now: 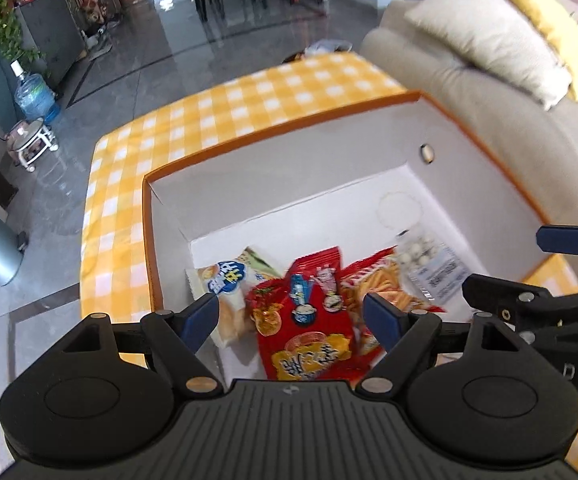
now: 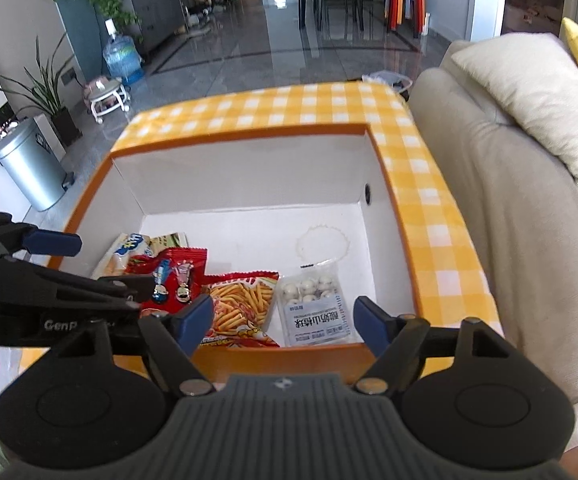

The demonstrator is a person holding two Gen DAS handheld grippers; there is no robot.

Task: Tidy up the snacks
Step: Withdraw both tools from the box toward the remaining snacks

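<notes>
An orange-rimmed white box (image 1: 281,136) (image 2: 249,168) stands on a yellow checked cloth. On its floor lie several snack packs: a pale bag with a blue label (image 1: 229,284) (image 2: 129,246), a red bag with cartoon figures (image 1: 309,320) (image 2: 177,272), a red fries bag (image 1: 385,284) (image 2: 241,304) and a clear pack of white balls (image 1: 429,260) (image 2: 313,304). My left gripper (image 1: 291,318) hangs open above the red bag, holding nothing. My right gripper (image 2: 283,320) is open above the box's near wall, over the fries bag and the white balls pack, and is empty.
A beige sofa (image 2: 509,200) with a cream cushion (image 2: 537,100) and a yellow one borders the table's right side. Left of the table on the tiled floor are a metal bin (image 2: 33,164), a water jug (image 2: 123,58), a small stool and plants. The box's back half is bare.
</notes>
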